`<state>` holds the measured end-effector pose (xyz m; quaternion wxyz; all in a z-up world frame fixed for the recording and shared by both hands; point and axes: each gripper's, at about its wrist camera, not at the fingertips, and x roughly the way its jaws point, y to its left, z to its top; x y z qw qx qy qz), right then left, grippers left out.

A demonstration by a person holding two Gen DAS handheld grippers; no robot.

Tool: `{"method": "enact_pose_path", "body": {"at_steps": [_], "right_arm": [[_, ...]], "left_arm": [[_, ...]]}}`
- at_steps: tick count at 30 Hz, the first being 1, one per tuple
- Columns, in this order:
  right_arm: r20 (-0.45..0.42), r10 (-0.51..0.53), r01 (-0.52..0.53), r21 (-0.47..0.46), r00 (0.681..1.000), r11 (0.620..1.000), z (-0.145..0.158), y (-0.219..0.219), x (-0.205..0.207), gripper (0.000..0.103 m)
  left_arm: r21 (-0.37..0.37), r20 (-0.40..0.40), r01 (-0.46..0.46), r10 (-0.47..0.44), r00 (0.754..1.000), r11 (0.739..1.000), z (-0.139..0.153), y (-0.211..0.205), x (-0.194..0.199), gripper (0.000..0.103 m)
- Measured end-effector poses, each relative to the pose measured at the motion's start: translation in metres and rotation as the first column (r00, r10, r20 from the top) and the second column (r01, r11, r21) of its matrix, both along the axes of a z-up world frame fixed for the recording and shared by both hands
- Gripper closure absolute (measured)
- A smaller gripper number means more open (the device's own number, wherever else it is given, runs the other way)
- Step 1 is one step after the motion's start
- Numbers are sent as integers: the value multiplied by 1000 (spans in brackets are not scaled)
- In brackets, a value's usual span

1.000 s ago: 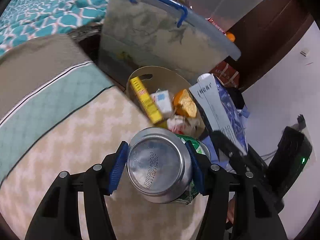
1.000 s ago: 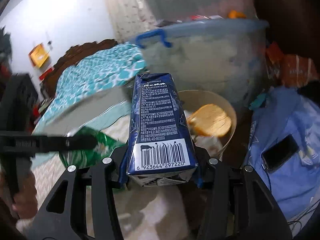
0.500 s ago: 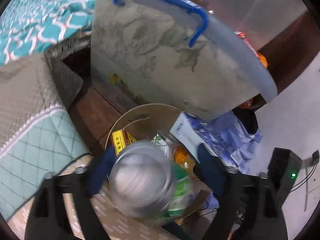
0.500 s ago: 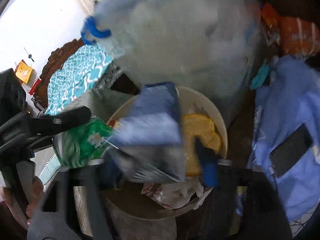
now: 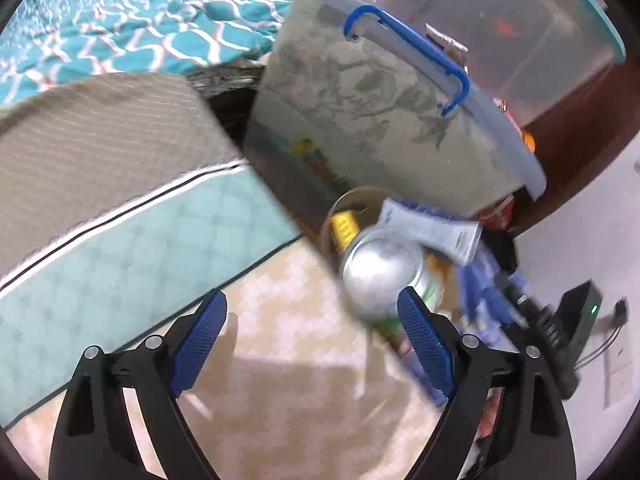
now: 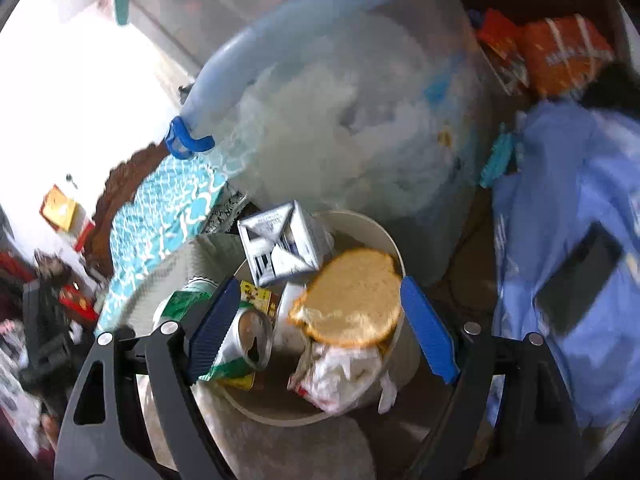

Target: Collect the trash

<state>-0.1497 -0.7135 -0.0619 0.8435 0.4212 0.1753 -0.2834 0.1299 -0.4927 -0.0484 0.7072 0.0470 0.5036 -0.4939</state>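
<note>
A round beige trash bin [image 6: 384, 236] stands beside the bed. In it lie a green drink can [image 6: 240, 344], a blue-and-white milk carton [image 6: 284, 248], a slice of bread [image 6: 352, 296], a yellow box [image 6: 256, 294] and crumpled wrappers [image 6: 340, 376]. My right gripper [image 6: 316, 328] is open and empty just above the bin. My left gripper [image 5: 312, 340] is open and empty over the mattress edge. In the left wrist view the can [image 5: 380, 272] and the carton [image 5: 432, 232] are blurred at the bin [image 5: 340, 208], free of the fingers.
A large clear storage tub [image 5: 360, 120] with a blue handle [image 5: 412, 52] stands right behind the bin. The mattress [image 5: 120, 208] and teal quilt [image 5: 120, 24] lie left. Blue cloth [image 6: 560, 200] with a phone [image 6: 576, 280] lies right. A black device [image 5: 580, 320] stands by the wall.
Both grippers have opened. The left let go of the can and the right let go of the carton, and both items have dropped to the bin. The left gripper has pulled back.
</note>
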Motion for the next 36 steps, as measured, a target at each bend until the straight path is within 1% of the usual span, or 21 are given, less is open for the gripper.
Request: {"method": "enact_pose_path", "body": {"at_steps": [1, 2, 4, 6, 8, 9, 11, 14, 16, 17, 19, 20, 22, 25, 30, 32, 34, 36], "right_arm": [[19, -1, 0, 23, 1000, 1000, -3, 6, -5, 21], [35, 1, -2, 39, 999, 999, -5, 12, -10, 21], [56, 1, -4, 57, 998, 998, -6, 34, -21, 21], [73, 2, -7, 69, 997, 998, -7, 60, -31, 21], [64, 11, -15, 66, 998, 998, -7, 80, -34, 21], [41, 18, -20, 54, 999, 998, -8, 96, -34, 21], [7, 34, -34, 48, 999, 998, -10, 116, -31, 19], [-42, 62, -61, 33, 997, 998, -14, 140, -23, 18], [-57, 67, -65, 36, 996, 997, -15, 151, -19, 14], [-70, 50, -48, 26, 996, 999, -14, 156, -18, 13], [-93, 17, -18, -9, 996, 1000, -8, 168, -15, 7], [-101, 7, -9, -20, 995, 1000, -4, 174, -15, 6], [-84, 30, -31, -11, 996, 999, -1, 182, -13, 5], [-102, 43, -48, -47, 994, 998, 8, 201, -7, 5], [-133, 95, -104, -62, 987, 993, 15, 231, 8, 5], [-151, 102, -114, -72, 983, 991, 17, 243, 12, 4], [-166, 106, -121, -82, 980, 989, 18, 253, 14, 4], [-184, 108, -125, -85, 977, 988, 19, 262, 15, 4]], "left_arm": [[5, 2, 7, -7, 1000, 1000, -2, 7, -2, 23], [11, 2, 17, -17, 1000, 1000, -5, 16, -6, 30], [27, 2, 46, -46, 999, 999, -10, 27, -17, 34], [52, 28, 78, -80, 996, 996, -14, 36, -32, 34], [72, 65, 108, -113, 991, 992, -17, 46, -49, 32], [86, 96, 122, -130, 987, 989, -19, 53, -61, 31], [100, 134, 132, -145, 980, 986, -21, 66, -73, 27], [108, 162, 131, -148, 976, 985, -23, 85, -86, 25], [108, 176, 119, -137, 975, 987, -22, 98, -92, 25], [103, 188, 106, -124, 974, 989, -21, 107, -95, 25], [91, 218, 70, -88, 972, 993, -17, 122, -98, 18], [82, 243, 45, -64, 968, 996, -13, 130, -100, 13], [65, 288, 10, -28, 957, 998, -5, 143, -102, 9], [80, 355, -24, -6, 935, 996, 4, 158, -102, 9], [120, 380, -43, -6, 925, 992, 12, 178, -100, 9], [129, 400, -53, -3, 917, 990, 16, 184, -101, 9], [141, 433, -68, 0, 901, 988, 21, 191, -104, 9], [136, 464, -82, 9, 886, 987, 26, 198, -107, 9]]}}
